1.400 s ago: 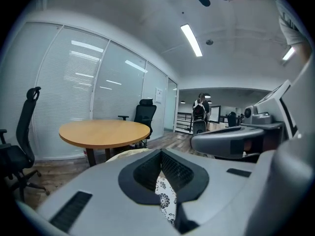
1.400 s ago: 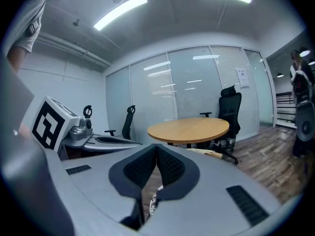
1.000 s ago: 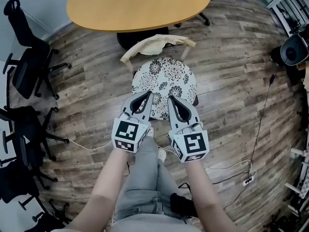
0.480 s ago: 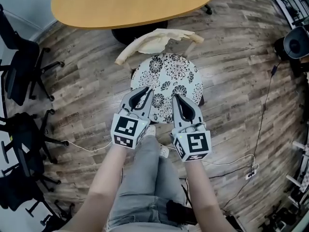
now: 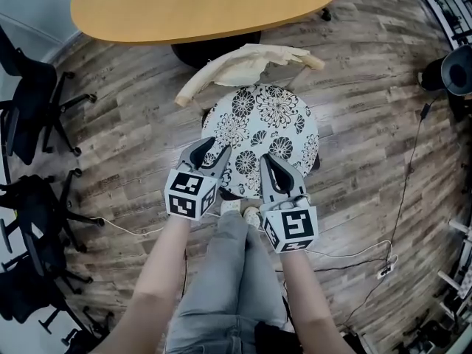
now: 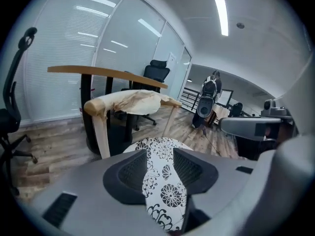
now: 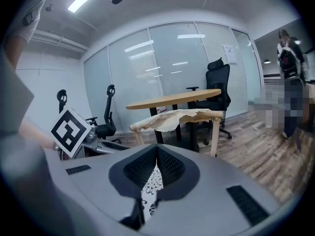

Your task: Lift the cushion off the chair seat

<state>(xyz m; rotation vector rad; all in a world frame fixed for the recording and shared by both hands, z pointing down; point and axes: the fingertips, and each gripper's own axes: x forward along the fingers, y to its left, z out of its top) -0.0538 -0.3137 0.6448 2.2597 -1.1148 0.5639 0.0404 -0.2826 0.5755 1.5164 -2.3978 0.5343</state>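
A round white cushion with black flowers lies on the seat of a wooden chair whose backrest is draped with beige cloth. My left gripper hovers over the cushion's near-left edge. Its jaws are opening, and in the left gripper view the cushion shows through the gap, untouched by the pads. My right gripper is over the near edge beside it. In the right gripper view its tips meet, and only a sliver of cushion shows below them.
An oval wooden table stands just behind the chair. Black office chairs line the left side. Cables run across the plank floor at right. My legs are right at the chair's front. A person stands far off.
Both grippers have sunk toward the cushion's near edge. The left gripper's jaws, closed before, now stand apart. The right gripper's jaws stay together.
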